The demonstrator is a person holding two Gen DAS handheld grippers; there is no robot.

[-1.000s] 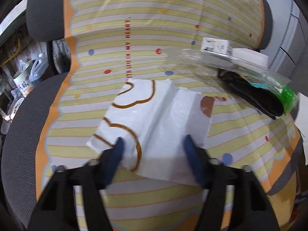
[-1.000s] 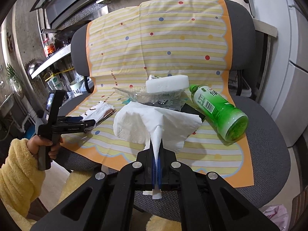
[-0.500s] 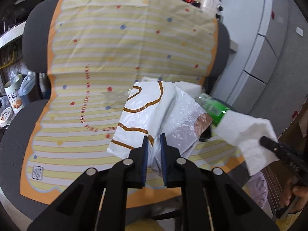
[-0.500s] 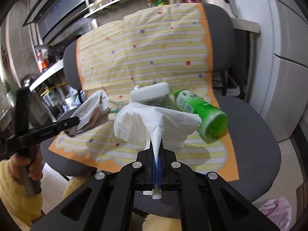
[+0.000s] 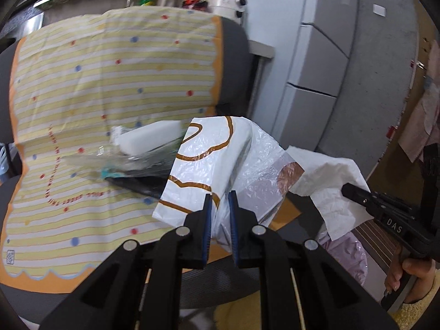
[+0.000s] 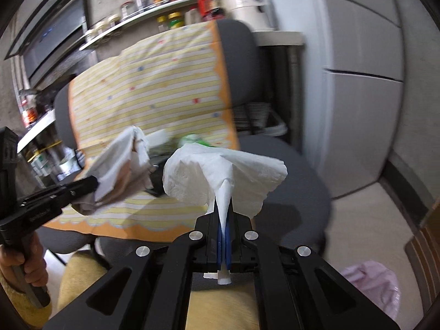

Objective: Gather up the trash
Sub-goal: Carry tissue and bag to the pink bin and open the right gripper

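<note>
My left gripper (image 5: 220, 200) is shut on a white plastic wrapper with brown lines (image 5: 220, 159), lifted off the chair seat. My right gripper (image 6: 225, 206) is shut on a crumpled white paper towel (image 6: 217, 167), held up in the air; the same paper towel (image 5: 330, 189) shows at the right of the left wrist view. In the right wrist view the wrapper (image 6: 121, 165) hangs from the left gripper (image 6: 93, 183) at the left. A white foam block (image 5: 150, 137), a clear plastic tray (image 5: 115, 159) and a black item (image 5: 140, 185) still lie on the striped cloth (image 5: 82, 96).
The cloth covers a grey office chair (image 6: 297, 181). A pink bag-lined bin (image 6: 371, 283) stands on the floor at the lower right. A green bottle (image 6: 192, 139) is partly hidden behind the towel. Grey cabinets (image 6: 363, 96) rise on the right; a shelf with jars (image 6: 154, 5) runs behind.
My left gripper closed on the wrapper, lifted it off the seat and carried it right. My right gripper, still holding the towel, swung right toward the floor bin.
</note>
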